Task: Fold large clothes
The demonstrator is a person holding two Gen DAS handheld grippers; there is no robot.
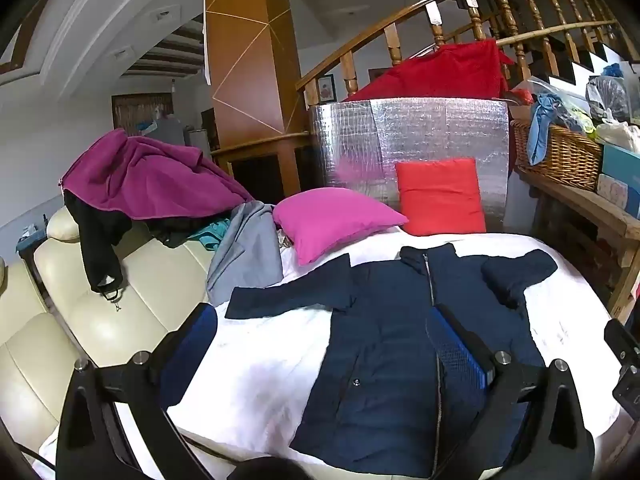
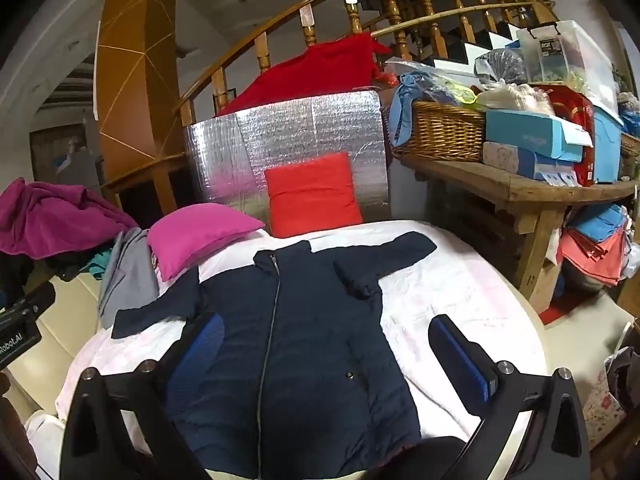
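Observation:
A navy zip-up jacket (image 1: 384, 352) lies flat, front up, on a white sheet (image 1: 256, 376). Its left sleeve (image 1: 288, 296) stretches out to the left; its right sleeve (image 1: 516, 276) is bent. It also shows in the right wrist view (image 2: 304, 344) on the sheet (image 2: 460, 292). My left gripper (image 1: 324, 340) is open and empty, held above the jacket's lower left part. My right gripper (image 2: 328, 352) is open and empty, above the jacket's lower half.
A magenta pillow (image 1: 332, 220) and a red pillow (image 1: 440, 196) sit behind the jacket against a silver foil panel (image 1: 408, 136). A grey garment (image 1: 248, 256) and purple fleece (image 1: 144, 176) lie on the cream sofa (image 1: 80, 312) at left. A cluttered wooden bench (image 2: 516, 188) stands at right.

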